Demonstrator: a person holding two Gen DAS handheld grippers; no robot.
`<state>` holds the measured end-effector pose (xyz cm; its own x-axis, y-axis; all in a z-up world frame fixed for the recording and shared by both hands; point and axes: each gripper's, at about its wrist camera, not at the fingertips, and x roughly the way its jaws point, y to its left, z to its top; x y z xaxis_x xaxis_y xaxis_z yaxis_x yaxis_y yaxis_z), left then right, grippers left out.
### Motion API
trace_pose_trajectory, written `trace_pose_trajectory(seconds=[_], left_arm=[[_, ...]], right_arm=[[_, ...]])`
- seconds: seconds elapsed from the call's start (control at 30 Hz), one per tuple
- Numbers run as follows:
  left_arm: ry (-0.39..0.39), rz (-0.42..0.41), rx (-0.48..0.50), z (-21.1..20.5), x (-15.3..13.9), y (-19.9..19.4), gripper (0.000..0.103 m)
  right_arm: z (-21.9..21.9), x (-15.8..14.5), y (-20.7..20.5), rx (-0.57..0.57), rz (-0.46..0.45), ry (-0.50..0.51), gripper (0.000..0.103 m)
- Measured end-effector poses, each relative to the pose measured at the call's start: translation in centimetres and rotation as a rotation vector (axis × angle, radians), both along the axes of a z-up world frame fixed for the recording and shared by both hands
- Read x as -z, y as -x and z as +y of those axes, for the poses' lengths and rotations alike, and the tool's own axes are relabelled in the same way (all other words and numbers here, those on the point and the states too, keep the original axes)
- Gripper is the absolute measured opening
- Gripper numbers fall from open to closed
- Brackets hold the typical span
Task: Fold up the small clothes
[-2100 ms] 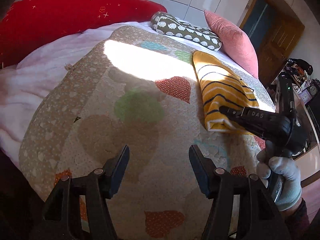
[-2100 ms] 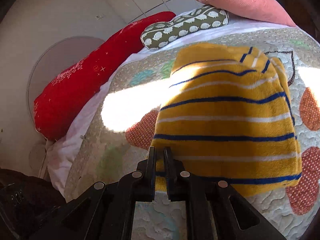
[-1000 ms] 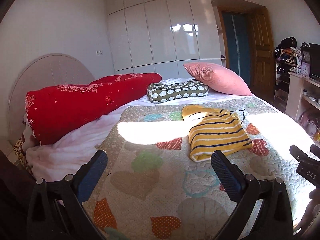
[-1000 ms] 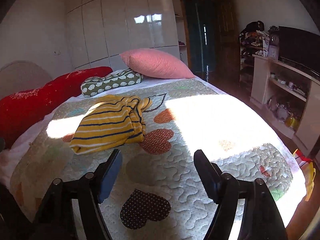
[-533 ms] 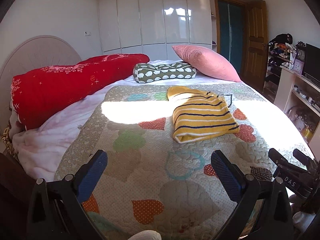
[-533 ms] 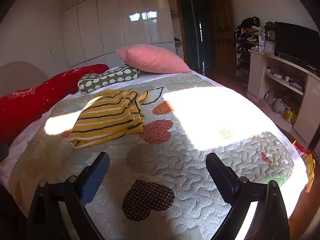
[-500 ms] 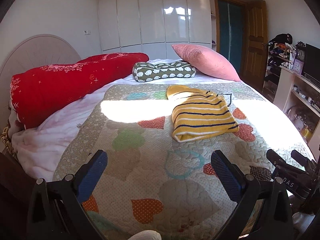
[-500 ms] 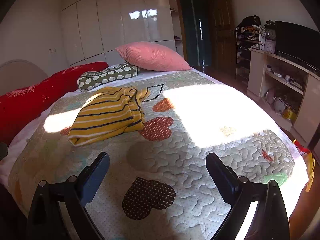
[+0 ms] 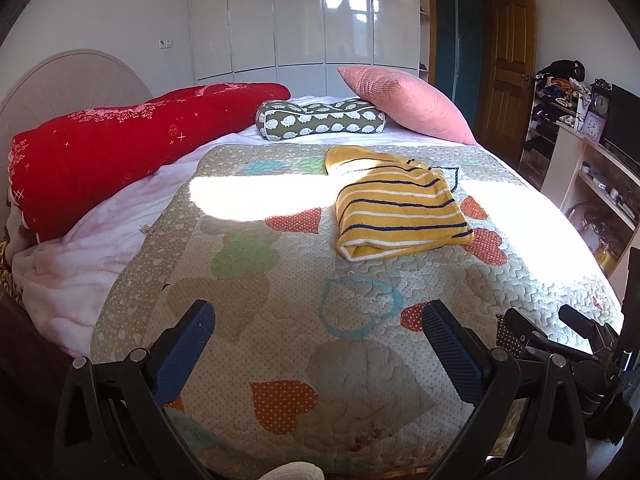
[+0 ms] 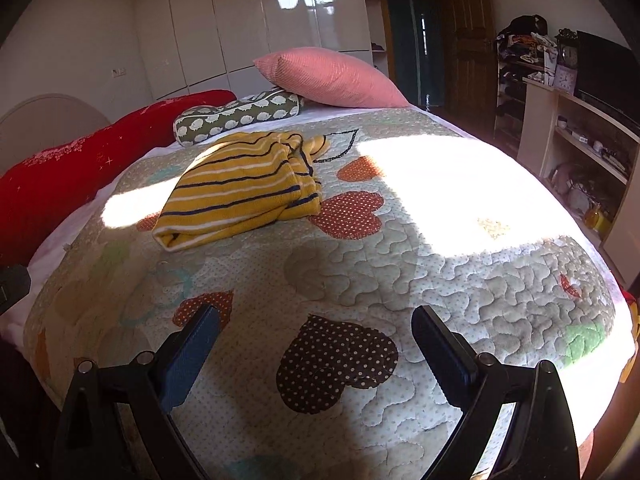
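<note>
On the quilted bed (image 9: pixel 360 352), the yellow striped top (image 9: pixel 400 212) lies folded mid-quilt, released. Both grippers, left gripper (image 9: pixel 316 344) and right gripper (image 10: pixel 316 344), have pulled well back, fingers spread wide and empty. This fold looks finished.

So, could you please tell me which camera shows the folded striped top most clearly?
The left wrist view: the striped top lies square-on, its folded front edge and stripes sharp. The right wrist view shows the same top at an angle, revealing the bunched, looser layers along its far side.
</note>
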<state>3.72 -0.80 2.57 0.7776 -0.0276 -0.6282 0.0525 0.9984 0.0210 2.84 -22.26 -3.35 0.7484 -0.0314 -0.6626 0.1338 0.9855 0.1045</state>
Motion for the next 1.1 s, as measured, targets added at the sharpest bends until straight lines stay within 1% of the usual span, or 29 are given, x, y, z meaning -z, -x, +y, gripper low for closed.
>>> trace_pose_trajectory(seconds=[0.37,0.83,1.1], left_arm=[[0.010,0.044,0.008,-0.1,0.8,-0.4,0.103],[0.014,0.070,0.020,-0.4,1.6,-0.5,0.103],[0.029,0.095,0.018,0.0,1.9,-0.8,0.103]], right_arm=[[0.8,0.4,-0.2,-0.016,0.019,0.011,0.099],[2.3,0.9,-0.1,-0.047,0.044,0.037,0.098],[2.4,1.1,-0.3,-0.046,0.057,0.038,0.098]])
